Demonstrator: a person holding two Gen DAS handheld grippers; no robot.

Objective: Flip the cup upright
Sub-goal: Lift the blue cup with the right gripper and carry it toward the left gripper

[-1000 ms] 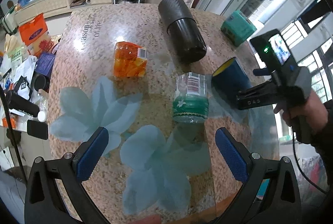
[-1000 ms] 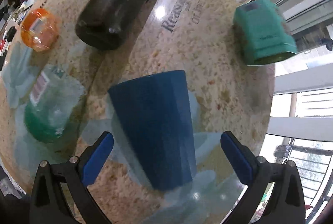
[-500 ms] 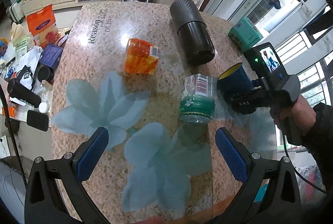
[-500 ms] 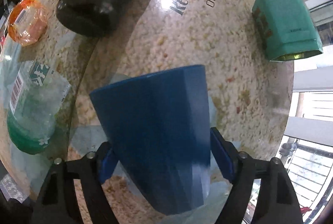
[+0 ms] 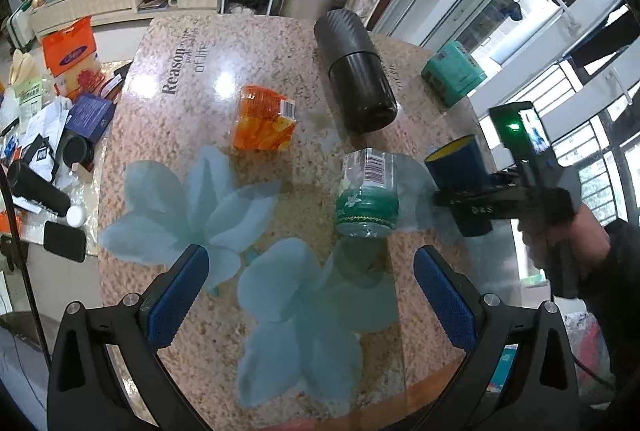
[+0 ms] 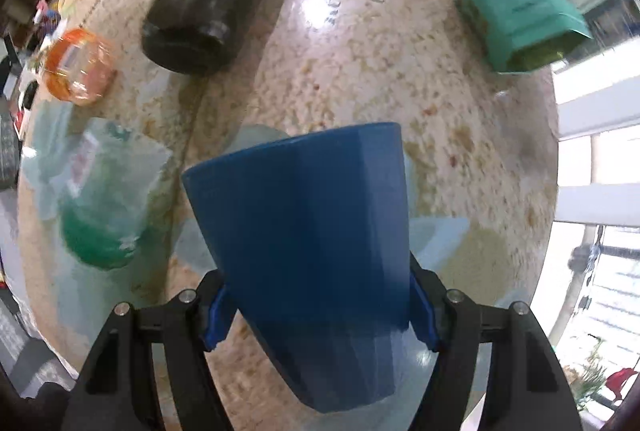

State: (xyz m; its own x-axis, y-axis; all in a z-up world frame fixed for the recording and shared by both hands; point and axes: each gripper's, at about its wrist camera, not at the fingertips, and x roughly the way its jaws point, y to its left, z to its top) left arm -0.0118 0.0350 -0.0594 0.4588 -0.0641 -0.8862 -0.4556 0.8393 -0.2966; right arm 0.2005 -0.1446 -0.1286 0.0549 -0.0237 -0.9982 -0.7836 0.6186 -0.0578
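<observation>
The blue cup (image 6: 316,231) with a yellow inside lies tilted between the blue pads of my right gripper (image 6: 318,315), which is shut on its body. In the left wrist view the cup (image 5: 456,167) is lifted off the table, mouth pointing up and left, held by the right gripper (image 5: 460,197) at the table's right edge. My left gripper (image 5: 312,295) is open and empty, hovering over the near end of the table.
On the speckled table (image 5: 192,135) lie a black cylinder (image 5: 356,75), an orange packet (image 5: 264,119), a clear green-based bottle (image 5: 366,197) beside the cup, and a teal box (image 5: 452,71). Clutter sits left of the table.
My right gripper closed on the blue cup, lifted it and tilted its mouth upward. The left gripper drew back and rose a little.
</observation>
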